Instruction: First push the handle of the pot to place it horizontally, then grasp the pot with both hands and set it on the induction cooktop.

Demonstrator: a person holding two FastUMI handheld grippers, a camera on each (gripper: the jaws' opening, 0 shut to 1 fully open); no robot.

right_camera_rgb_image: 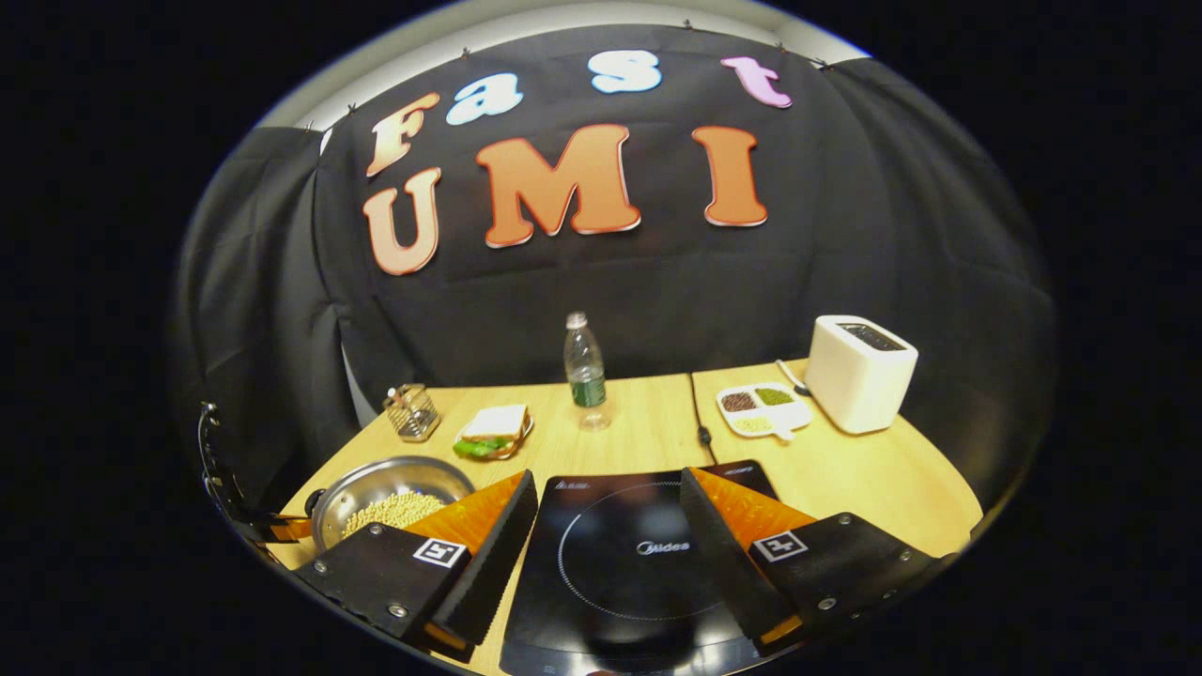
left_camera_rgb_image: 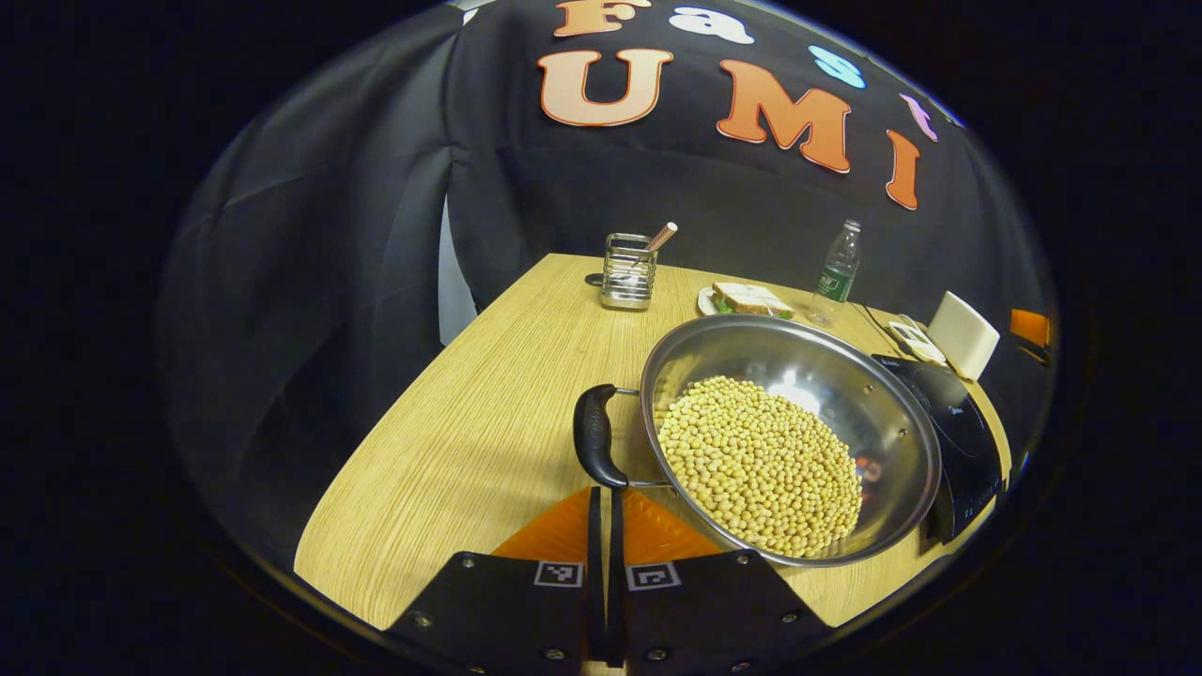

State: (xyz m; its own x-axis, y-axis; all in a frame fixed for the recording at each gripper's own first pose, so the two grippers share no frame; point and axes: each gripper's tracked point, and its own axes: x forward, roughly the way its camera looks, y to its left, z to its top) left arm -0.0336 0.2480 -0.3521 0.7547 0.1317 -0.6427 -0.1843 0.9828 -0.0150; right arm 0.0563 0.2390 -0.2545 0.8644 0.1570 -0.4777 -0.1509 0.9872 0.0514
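Left tongs (left_camera_rgb_image: 606, 512) closed, fingers pressed together, gripping nothing — tips just at the black curved pot handle (left_camera_rgb_image: 595, 436); contact unclear. Round stainless-steel pot (left_camera_rgb_image: 826, 376) holding yellow soybeans (left_camera_rgb_image: 761, 465) sits on the light wood tabletop (left_camera_rgb_image: 470, 441), touching the left side of the black induction cooktop (right_camera_rgb_image: 639, 545) near the front edge. Along the tabletop's far edge: wire utensil holder (right_camera_rgb_image: 411, 411), sandwich on a plate (right_camera_rgb_image: 493, 427), clear plastic water bottle (right_camera_rgb_image: 584, 371), white divided dish of grains (right_camera_rgb_image: 762, 408), white toaster (right_camera_rgb_image: 859, 371) at the far right. Right tongs (right_camera_rgb_image: 606, 554) spread wide, empty, above the cooktop.
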